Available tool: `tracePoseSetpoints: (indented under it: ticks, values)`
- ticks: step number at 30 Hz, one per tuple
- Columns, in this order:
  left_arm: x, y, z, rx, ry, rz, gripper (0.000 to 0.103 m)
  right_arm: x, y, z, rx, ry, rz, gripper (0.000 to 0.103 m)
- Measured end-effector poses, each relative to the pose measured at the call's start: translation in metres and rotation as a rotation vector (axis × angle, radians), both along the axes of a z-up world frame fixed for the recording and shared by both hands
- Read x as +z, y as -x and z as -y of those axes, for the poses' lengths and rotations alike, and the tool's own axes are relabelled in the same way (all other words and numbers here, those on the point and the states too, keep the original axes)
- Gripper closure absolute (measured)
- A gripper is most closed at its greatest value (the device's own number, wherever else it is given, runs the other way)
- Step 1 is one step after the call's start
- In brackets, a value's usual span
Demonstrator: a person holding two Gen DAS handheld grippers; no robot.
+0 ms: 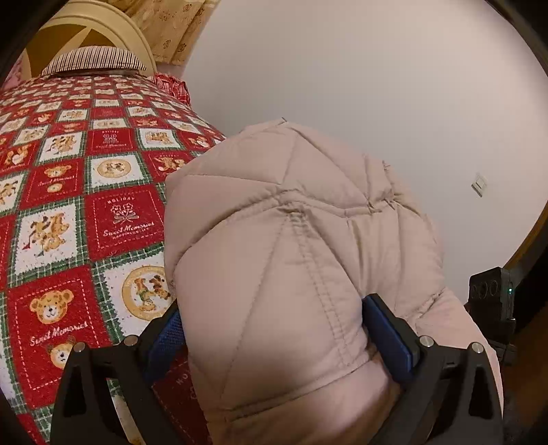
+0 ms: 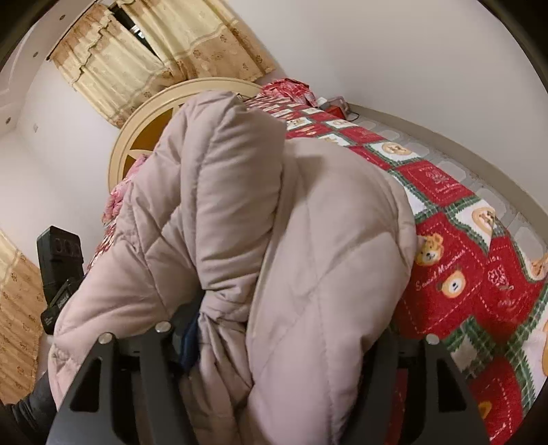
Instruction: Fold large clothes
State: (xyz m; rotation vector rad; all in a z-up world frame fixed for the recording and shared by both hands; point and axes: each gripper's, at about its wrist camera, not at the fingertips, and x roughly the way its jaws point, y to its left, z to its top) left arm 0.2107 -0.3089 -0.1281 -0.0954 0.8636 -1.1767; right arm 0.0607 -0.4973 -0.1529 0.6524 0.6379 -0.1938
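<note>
A large beige quilted puffer coat [image 1: 291, 246] is held up over a bed. My left gripper [image 1: 274, 328] is shut on a thick puffy part of it, blue pads [image 1: 387, 335] pressed against both sides. In the right wrist view the coat [image 2: 308, 239] bulges up and fills the middle. My right gripper [image 2: 274, 345] is shut on a bunched fold of the coat; its fingertips are mostly hidden by the fabric, with one blue pad [image 2: 190, 345] showing at the left.
The bed has a red, white and green teddy-bear quilt [image 1: 78, 212], which also shows in the right wrist view [image 2: 472, 274]. A striped pillow [image 1: 96, 60] and a round cream headboard [image 1: 92, 20] are at its head. The other gripper's black camera unit [image 1: 489, 297] shows at the right. A white wall [image 1: 376, 85] runs beside the bed.
</note>
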Motion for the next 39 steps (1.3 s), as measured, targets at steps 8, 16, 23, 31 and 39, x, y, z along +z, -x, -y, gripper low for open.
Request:
tracePoseSetpoints:
  ticks: [8, 16, 23, 31, 39]
  values:
    - [-0.003, 0.005, 0.012, 0.060, -0.070, 0.053, 0.002, -0.004, 0.027, 0.000, -0.029, 0.005, -0.017, 0.034]
    - [0.006, 0.018, 0.018, 0.104, -0.179, 0.172, 0.001, 0.001, 0.023, -0.009, -0.094, 0.087, -0.082, 0.029]
    - [0.006, 0.021, 0.020, 0.097, -0.206, 0.211, 0.001, 0.007, 0.035, -0.015, -0.116, 0.129, -0.126, 0.029]
    - [0.003, 0.018, 0.016, 0.123, -0.213, 0.191, 0.001, -0.003, 0.023, -0.009, -0.091, 0.073, -0.124, 0.025]
    - [-0.001, 0.005, -0.008, 0.200, -0.217, 0.184, 0.001, -0.006, -0.001, -0.019, -0.022, 0.096, -0.124, 0.020]
